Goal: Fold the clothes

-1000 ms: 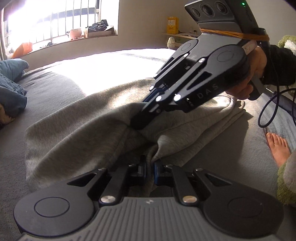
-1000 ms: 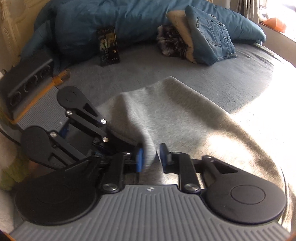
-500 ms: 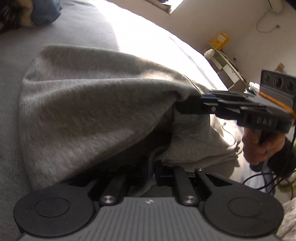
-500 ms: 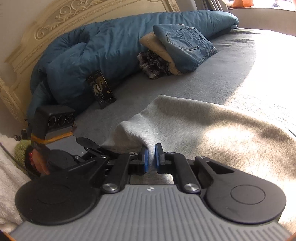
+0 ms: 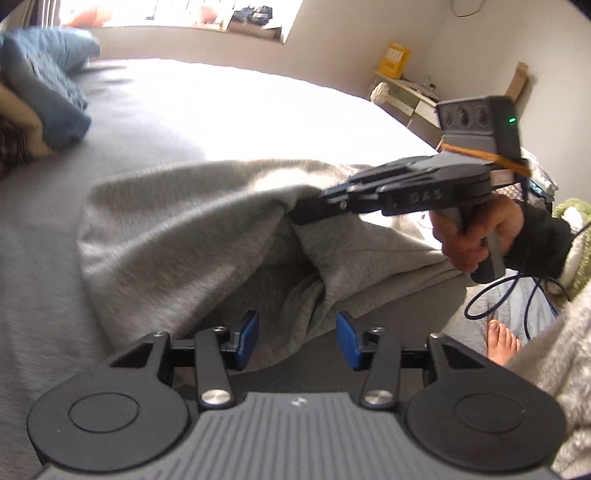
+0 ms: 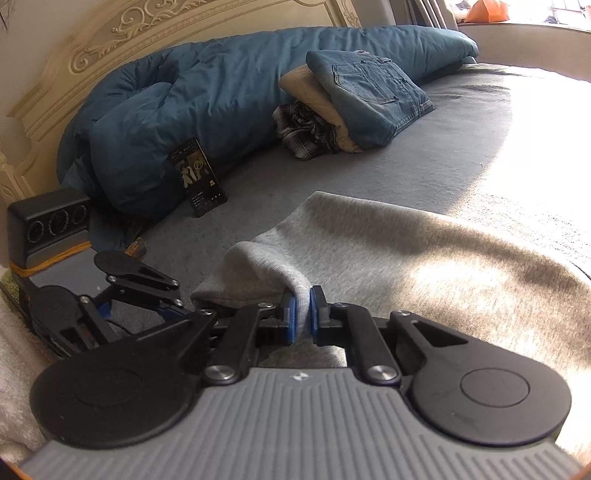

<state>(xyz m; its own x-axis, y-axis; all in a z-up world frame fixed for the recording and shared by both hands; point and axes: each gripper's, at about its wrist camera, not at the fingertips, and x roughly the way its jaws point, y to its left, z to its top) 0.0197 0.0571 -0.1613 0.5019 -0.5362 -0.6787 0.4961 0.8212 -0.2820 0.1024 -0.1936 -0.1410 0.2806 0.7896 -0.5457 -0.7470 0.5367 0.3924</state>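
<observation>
Home bedroom. Wide bed (image 6: 424, 155) with grey cover, carved cream headboard (image 6: 155, 33) on the far side, blue duvet (image 6: 207, 99) bunched against it. Folded jeans (image 6: 369, 92) and a plaid garment (image 6: 303, 131) stacked on the bed. Sunlit window ledge (image 5: 192, 31) far side, small cluttered shelf (image 5: 410, 94) by the right wall.

**Black grippers, blue pads, dark sleeve**

Two handheld grippers of black plastic, each with a ribbed grey top plate (image 5: 295, 435) and round black discs at both sides. Silver screws (image 5: 216, 398) on the linkage arms. Blue pads (image 5: 246, 338) on the fingertips. Letters "DAS" (image 5: 424, 195) pressed into the side of the right gripper (image 5: 306, 214). Grey camera block (image 5: 476, 122) with green light, tied on by an orange band (image 5: 480, 157). Dark blue cable (image 5: 495, 295) below the handle. Black sleeve (image 5: 535, 243) at the wrist; fluffy pale garment (image 5: 554, 354); bare foot (image 5: 502, 341).
</observation>
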